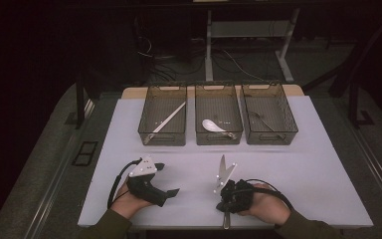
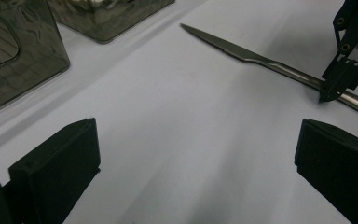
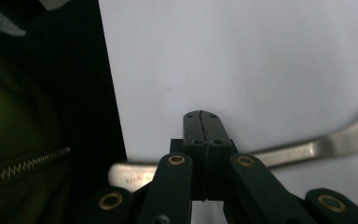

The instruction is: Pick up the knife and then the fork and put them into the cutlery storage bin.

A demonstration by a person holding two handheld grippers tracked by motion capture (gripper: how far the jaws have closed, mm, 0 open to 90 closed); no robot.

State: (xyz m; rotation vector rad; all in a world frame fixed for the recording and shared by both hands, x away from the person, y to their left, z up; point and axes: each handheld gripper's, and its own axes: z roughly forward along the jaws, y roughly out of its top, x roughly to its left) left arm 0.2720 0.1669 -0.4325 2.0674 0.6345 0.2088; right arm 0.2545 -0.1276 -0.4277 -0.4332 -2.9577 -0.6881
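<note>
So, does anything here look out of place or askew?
Yes: the silver table knife lies loose on the white table while other cutlery sits in the three grey mesh bins. The right gripper, jaws shut, rests over its handle.

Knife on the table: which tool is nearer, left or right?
Right. The right tool sits over the knife, its shut jaws crossing the handle; whether they pinch it is unclear. The left tool stands open off to the side, bare table between it and the knife.
</note>
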